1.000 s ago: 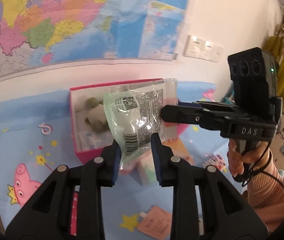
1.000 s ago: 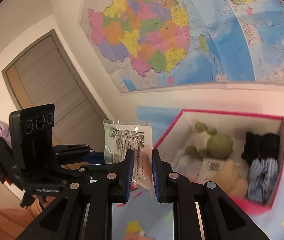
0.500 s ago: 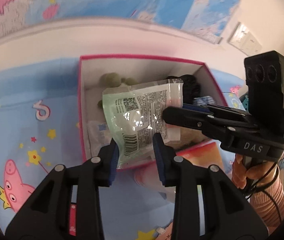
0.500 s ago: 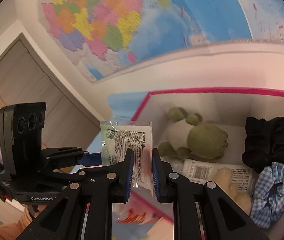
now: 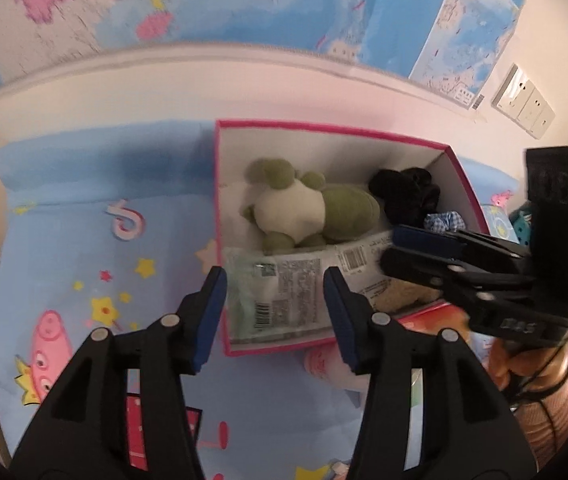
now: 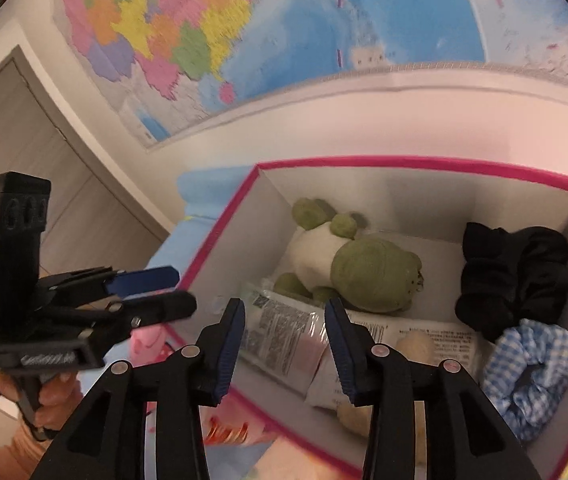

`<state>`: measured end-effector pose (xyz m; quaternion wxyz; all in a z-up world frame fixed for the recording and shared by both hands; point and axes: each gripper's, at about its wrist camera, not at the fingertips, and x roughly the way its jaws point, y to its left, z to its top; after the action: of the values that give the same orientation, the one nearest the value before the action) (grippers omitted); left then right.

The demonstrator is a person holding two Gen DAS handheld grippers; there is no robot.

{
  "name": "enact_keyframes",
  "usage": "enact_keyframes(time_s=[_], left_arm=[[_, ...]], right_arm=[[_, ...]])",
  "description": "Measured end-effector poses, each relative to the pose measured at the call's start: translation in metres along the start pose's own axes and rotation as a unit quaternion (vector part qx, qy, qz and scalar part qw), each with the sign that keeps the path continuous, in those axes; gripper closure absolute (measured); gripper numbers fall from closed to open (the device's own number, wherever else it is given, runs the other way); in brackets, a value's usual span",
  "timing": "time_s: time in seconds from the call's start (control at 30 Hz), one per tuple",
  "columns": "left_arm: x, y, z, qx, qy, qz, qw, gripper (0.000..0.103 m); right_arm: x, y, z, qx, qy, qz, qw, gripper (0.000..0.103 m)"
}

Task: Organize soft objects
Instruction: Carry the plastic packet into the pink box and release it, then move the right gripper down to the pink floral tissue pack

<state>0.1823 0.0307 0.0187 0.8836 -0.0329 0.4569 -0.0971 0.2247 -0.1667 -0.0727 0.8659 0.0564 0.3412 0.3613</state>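
Left hand-held gripper spread wide, nothing btwn its blue pads, hovering over near edge of the pink-rimmed box. Right hand-held gripper also spread, empty, above same box. Clear snack packet lies flat inside box at near-left corner, touching neither gripper. Just beyond it: green/white frog plush. Far right of box: black scrunchie, w/ blue checked scrunchie nearer. Box sits on blue cartoon-print table; wall map behind.
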Motion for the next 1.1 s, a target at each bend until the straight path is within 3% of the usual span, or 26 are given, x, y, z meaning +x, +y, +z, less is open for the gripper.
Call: enact_keyframes(time_s=[0.07,0.13,0.23,0.33,0.53,0.73,0.9,1.1], left_arm=[[-0.014,0.0,-0.007,0.003,-0.022,-0.001,0.9998,0.051],[-0.03,-0.004,-0.017,0.015,-0.045,-0.011,0.9988,0.05],[-0.054,-0.016,-0.041,0.043,-0.076,-0.029,0.9958,0.041],[-0.071,-0.031,-0.066,0.075,-0.091,-0.047,0.9919,0.039],[-0.076,-0.066,-0.112,0.131,-0.073,-0.093,0.9844,0.039],[-0.065,-0.101,-0.145,0.153,-0.044,-0.148,0.9761,0.039],[-0.038,-0.126,-0.158,0.154,-0.007,-0.18,0.9716,0.039],[-0.002,-0.162,-0.167,0.173,0.04,-0.199,0.9637,0.039]], right_arm=[[-0.017,0.003,-0.006,-0.008,-0.013,0.008,1.0,0.059],[-0.036,0.007,-0.012,-0.019,-0.027,0.015,0.999,0.051],[-0.07,0.012,-0.026,-0.037,-0.048,0.017,0.998,0.048],[-0.102,0.013,-0.044,-0.052,-0.062,0.019,0.997,0.045],[-0.146,0.0,-0.09,-0.05,-0.066,-0.008,0.997,0.042],[-0.168,-0.034,-0.14,-0.003,-0.056,-0.063,0.996,0.042],[-0.188,-0.069,-0.173,0.05,-0.053,-0.11,0.991,0.042],[-0.196,-0.101,-0.205,0.105,-0.042,-0.122,0.986,0.042]])
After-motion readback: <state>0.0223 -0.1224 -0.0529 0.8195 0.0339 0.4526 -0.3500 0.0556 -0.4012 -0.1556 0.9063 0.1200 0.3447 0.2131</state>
